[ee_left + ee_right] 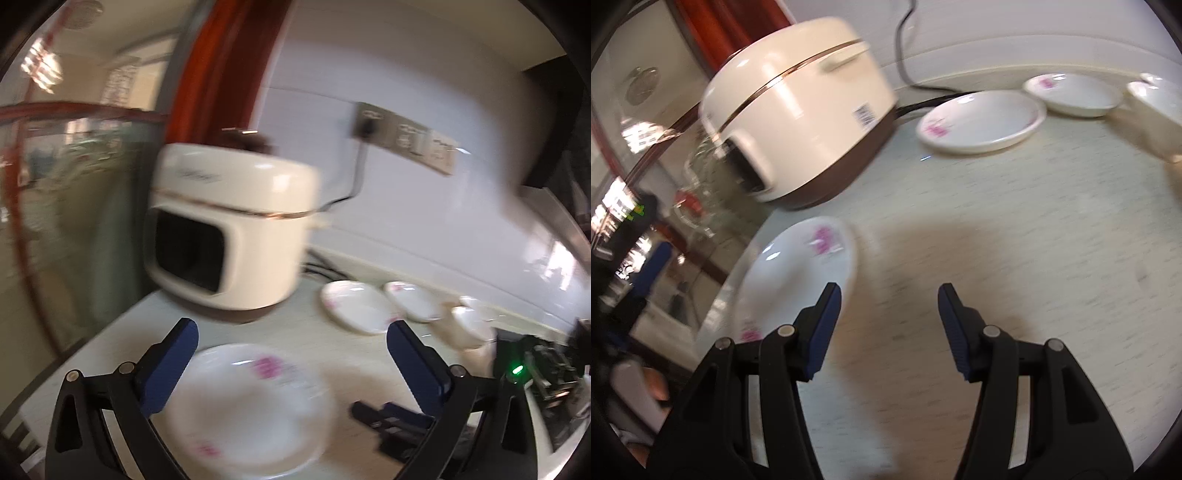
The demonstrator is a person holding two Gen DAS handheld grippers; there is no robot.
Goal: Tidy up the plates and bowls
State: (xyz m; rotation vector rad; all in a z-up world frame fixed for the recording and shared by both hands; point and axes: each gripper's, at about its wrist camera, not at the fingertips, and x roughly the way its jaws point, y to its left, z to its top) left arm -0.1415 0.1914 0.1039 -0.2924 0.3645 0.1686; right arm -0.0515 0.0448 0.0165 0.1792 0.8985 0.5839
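Observation:
A white plate with pink flowers (251,410) lies on the counter below and between my left gripper's (291,332) open fingers; it also shows in the right wrist view (798,280) at the counter's left edge. My right gripper (888,295) is open and empty, just right of that plate, and shows low in the left wrist view (391,417). Two more flowered plates (356,306) (413,301) lie at the back, also in the right wrist view (982,122) (1075,94). White bowls (471,325) (1156,110) stand right of them.
A cream rice cooker (229,229) (801,107) stands at the back left with its cord running to a wall socket (369,120). The pale counter (1034,240) ends at the left by a glass partition (74,206). A stove (546,369) is at the right.

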